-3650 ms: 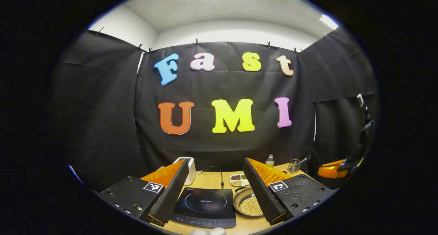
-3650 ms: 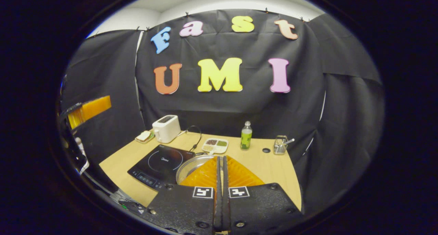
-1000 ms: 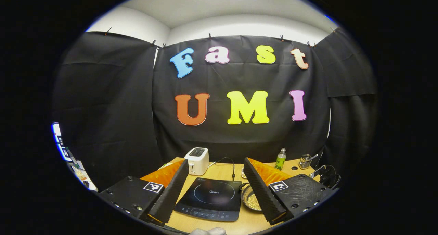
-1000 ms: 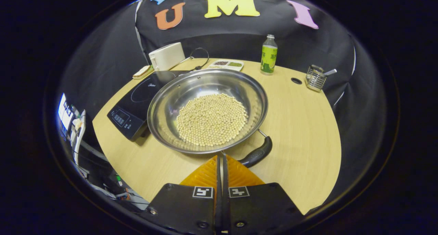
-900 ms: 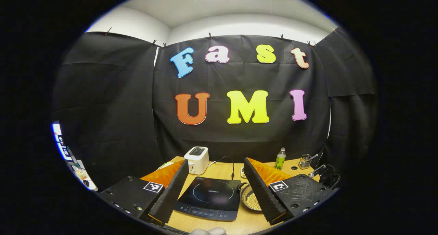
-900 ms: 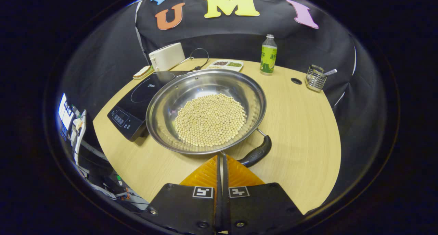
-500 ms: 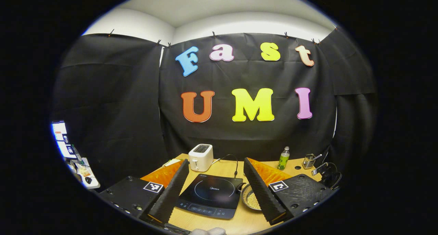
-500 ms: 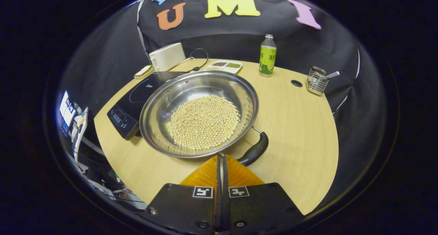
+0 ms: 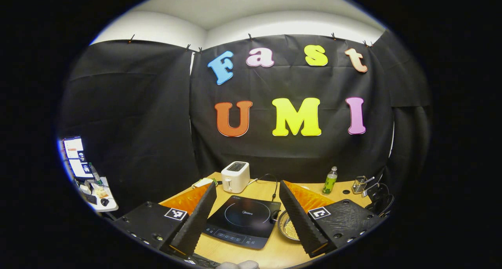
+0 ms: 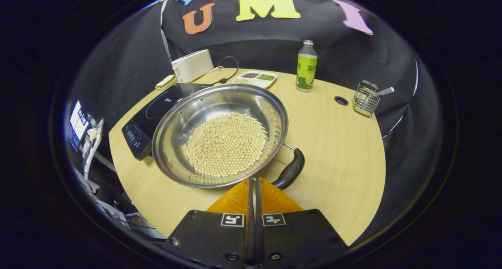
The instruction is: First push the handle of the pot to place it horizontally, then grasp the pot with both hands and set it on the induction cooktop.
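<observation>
1. A light wooden table [image 10: 337, 143] with a curved near edge carries everything; a small round hole [image 10: 341, 100] sits in its top near the far right.
2. A steel pot [image 10: 211, 108] of pale beans [image 10: 227, 143] rests on it, black handle [image 10: 291, 170] toward the near right.
3. A black induction cooktop [image 10: 145, 122] lies just left of the pot.
4. Along the far edge stand a white toaster [image 10: 192, 65], a divided tray [image 10: 255, 79], a green bottle [image 10: 306, 67] and a wire holder [image 10: 365, 98].

One pot [image 10: 219, 135], one cooktop [image 10: 157, 108], one toaster [image 10: 192, 66], one bottle [image 10: 306, 67], one wire basket [image 10: 364, 98], one divided tray [image 10: 255, 79].
</observation>
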